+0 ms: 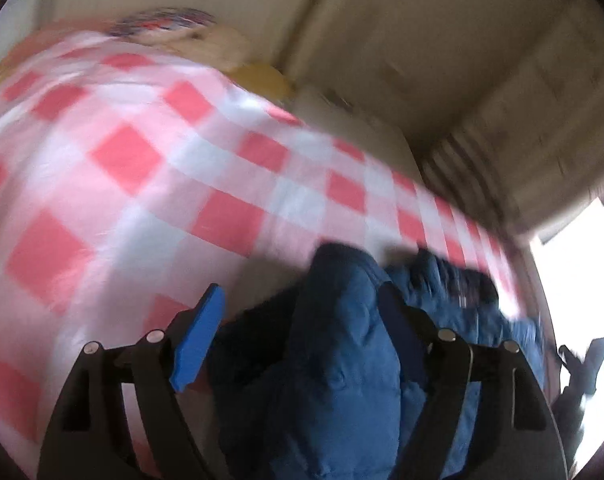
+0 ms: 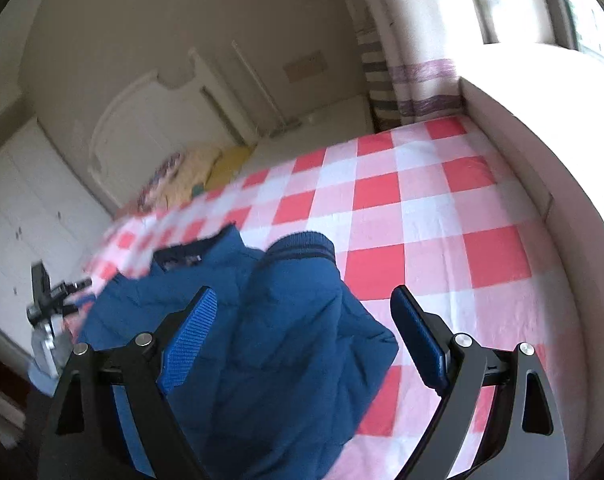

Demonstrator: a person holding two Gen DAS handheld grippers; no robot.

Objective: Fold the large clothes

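Both claws stand wide with nothing pinched. Our left claw (image 1: 302, 340) has the blue padded jacket (image 1: 341, 360) bunched between its fingers, but the pads don't press on it as far as the blurred left view shows. Our right claw (image 2: 305, 344) is also spread, with a sleeve and its ribbed cuff (image 2: 302, 246) lying between the pads and loose from them.

The jacket sits in a heap at the near edge of the bed, on the red-and-white check sheet (image 2: 421, 200) — collar to the left in the right view, sleeve thrown across the body. It's not flat, and we judge the fold barely started.

Risks from here:
- Puffy fabric springs back. Close on a thick bunch and we may catch two layers, sleeve plus body, and drag the whole heap instead of one edge.
- The jacket is close to the bed edge, so a pull toward us could slide it off.
- The sheet is loose. A low pinch could grab it with the jacket and wrinkle it up.
- The left view is smeared, so pad placement there is a guess — we'd want a steady look before closing.
- A pillow pile (image 2: 194, 176) sits at the far end, well apart, so it's no concern.
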